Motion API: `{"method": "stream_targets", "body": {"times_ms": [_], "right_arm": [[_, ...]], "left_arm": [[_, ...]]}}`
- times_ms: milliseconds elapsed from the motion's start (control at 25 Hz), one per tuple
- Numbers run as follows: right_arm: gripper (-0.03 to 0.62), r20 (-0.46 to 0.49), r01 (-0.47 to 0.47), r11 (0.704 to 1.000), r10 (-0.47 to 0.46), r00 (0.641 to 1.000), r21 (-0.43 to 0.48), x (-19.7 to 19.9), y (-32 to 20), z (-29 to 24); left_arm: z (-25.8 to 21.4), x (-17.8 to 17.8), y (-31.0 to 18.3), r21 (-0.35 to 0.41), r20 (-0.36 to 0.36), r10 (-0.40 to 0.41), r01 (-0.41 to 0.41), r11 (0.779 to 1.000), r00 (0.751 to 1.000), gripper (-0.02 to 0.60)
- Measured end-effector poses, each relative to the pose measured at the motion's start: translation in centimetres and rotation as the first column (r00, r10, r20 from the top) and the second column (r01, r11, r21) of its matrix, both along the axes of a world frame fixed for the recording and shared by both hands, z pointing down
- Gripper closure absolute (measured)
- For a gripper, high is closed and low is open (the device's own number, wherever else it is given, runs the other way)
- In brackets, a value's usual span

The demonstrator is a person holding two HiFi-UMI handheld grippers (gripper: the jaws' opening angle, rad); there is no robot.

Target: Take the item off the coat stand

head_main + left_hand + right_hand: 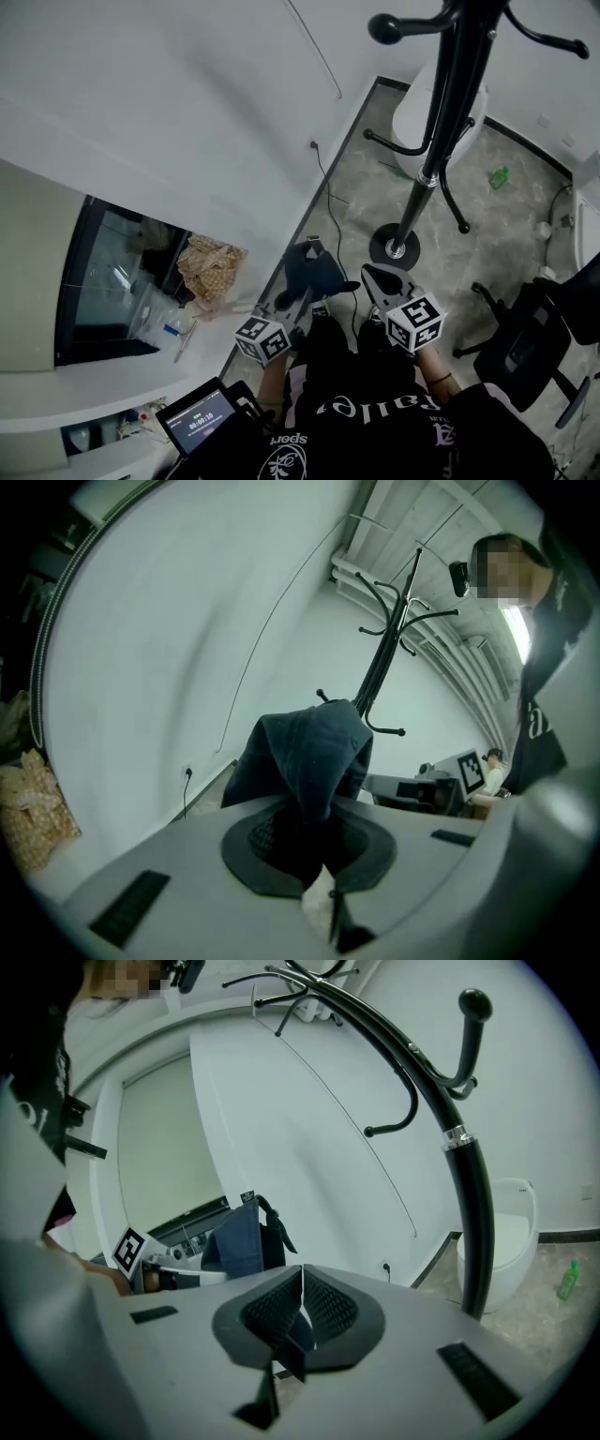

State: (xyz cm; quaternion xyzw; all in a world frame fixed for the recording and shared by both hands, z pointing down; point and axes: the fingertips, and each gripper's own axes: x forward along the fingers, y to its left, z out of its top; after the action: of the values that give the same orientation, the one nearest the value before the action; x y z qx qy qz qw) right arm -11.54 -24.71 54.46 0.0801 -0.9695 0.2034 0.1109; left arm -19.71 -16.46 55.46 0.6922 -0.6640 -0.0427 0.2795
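My left claw (314, 860) is clamped shut on the dark blue cap (314, 752). In the left gripper view the cloth is pinched between the pads and stands up in a loose fold just ahead of them, so the grip looks to be on an edge, not the crown. In the head view the cap sits low and centre, draped over the tip of that claw, above the floor (497, 225) beside the white wall (187, 112). It is well apart from the coat stand (431, 159), which rises at the upper right of the frame with its hooks (389, 28) bare. I judge the item is already off and held clear so it cannot snag on a hook. My right claw (302, 1312) is closed pad to pad with nothing in it. It is parked just right of the left one, near the foot of the stand, out of the way.
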Motion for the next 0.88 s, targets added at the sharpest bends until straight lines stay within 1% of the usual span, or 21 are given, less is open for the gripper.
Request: {"method": "stream_targets", "body": {"times_ms": [160, 280, 480, 640, 760, 880], "right_arm": [[0.577, 0.001, 0.011, 1.000, -0.011, 1.000, 0.011, -0.8, 0.9, -0.4], [0.577, 0.004, 0.010, 1.000, -0.010, 1.000, 0.030, -1.5, 1.9, -1.1], [0.577, -0.001, -0.020, 0.998, 0.020, 1.000, 0.061, -2.1, 4.5, -1.7], [0.577, -0.005, -0.045, 0.996, 0.046, 0.999, 0.073, -3.0, 8.8, -2.0], [0.577, -0.012, -0.035, 0.995, 0.036, 0.999, 0.094, -4.0, 13.4, -2.2], [0.577, -0.010, -0.063, 0.994, 0.064, 0.998, 0.094, -4.5, 17.8, -2.2]], "left_arm": [[0.1, -0.3, 2.0, -0.006, -0.003, -0.020, 0.020, 1.000, 1.000, 0.568], [-0.1, -0.9, 3.5, 0.005, -0.002, -0.026, 0.026, 1.000, 1.000, 0.568], [-0.3, -1.4, 6.7, 0.024, 0.008, 0.003, -0.004, 1.000, 1.000, 0.568], [-0.3, -2.3, 10.7, 0.033, 0.005, 0.033, -0.033, 0.999, 0.999, 0.568], [-0.4, -3.3, 14.1, 0.048, 0.001, 0.058, -0.058, 0.997, 0.998, 0.568], [-0.3, -4.0, 17.6, 0.054, 0.007, 0.098, -0.098, 0.994, 0.995, 0.568]]}}
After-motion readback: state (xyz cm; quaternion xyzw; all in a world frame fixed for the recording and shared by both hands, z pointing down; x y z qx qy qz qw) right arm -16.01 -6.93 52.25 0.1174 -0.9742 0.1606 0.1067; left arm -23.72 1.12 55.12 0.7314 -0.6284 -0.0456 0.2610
